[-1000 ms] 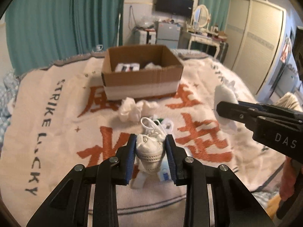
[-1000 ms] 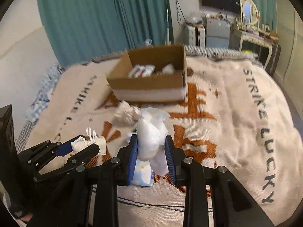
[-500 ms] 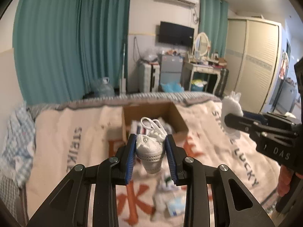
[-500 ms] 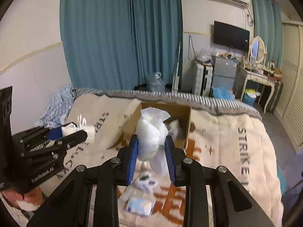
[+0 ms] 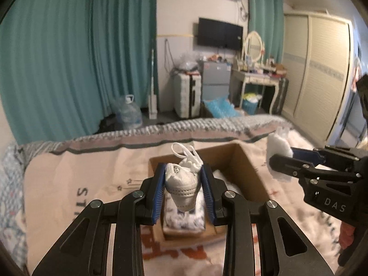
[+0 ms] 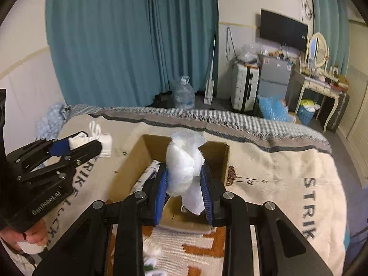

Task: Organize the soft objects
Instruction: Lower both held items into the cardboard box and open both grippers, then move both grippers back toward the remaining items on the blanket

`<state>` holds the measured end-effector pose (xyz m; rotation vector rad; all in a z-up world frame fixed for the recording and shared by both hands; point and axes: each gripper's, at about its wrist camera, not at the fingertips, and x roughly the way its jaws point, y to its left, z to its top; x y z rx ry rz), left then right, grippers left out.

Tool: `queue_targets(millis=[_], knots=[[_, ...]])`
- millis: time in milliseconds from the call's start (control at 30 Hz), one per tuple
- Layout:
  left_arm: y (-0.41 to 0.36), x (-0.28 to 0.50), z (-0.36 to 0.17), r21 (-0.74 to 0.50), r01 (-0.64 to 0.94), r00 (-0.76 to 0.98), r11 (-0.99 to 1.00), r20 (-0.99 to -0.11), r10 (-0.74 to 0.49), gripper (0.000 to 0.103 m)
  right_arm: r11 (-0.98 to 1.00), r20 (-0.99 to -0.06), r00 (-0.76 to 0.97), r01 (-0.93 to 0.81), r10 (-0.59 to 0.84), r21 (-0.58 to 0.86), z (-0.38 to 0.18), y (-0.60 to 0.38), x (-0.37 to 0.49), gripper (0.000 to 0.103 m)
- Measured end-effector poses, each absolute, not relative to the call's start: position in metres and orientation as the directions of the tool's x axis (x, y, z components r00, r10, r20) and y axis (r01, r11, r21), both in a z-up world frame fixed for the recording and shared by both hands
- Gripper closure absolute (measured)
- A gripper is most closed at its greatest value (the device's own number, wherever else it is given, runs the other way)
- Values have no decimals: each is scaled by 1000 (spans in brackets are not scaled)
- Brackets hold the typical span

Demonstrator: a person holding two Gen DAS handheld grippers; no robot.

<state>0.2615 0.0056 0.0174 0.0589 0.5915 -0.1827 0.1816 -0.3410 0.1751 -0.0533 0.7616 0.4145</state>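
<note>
My left hand-held gripper clamps a small white shoe above the cardboard box on the bed; my right hand-held gripper pinches a white plastic bag over it.

Dim, even indoor light, cool cast; strong fisheye bowing with black vignetted corners; motion blur softens both views throughout.

blanketed bed, cardboard box, perhaps tissues
</note>
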Motion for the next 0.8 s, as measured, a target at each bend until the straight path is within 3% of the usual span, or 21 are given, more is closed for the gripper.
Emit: queue_targets(millis=[267,367,400,433,467,500,533,800], knots=[[-9,333,-57,8,206,727,979,-671,-148,73,917,-755,560,-375,341,137,93,-330,261,75],[-12,333,-67,10,205,740,979,-656,-148,70,922,-762,550,-355,341,155,73,-331,274,74],[-12,332,-69,7,201,744,980,-652,-148,69,920,-761,547,-354,347,165,68,-332,276,68],[-12,333,-72,9,190,737,982,-662,-137,62,921,-763,544,-351,348,169,65,-332,276,61],[-11,334,-73,2,184,726,983,-674,-134,54,924,-763,548,-343,343,169,63,-334,275,44],[-9,333,-73,-3,174,718,985,-684,-129,39,927,-759,558,-337,337,164,63,-336,273,38],[-8,335,-72,-4,165,719,986,-684,-123,32,929,-755,564,-332,334,163,66,-338,269,38],[-3,276,13,56,140,798,989,-597,-79,30,944,-707,644,-312,292,106,150,-359,214,33]])
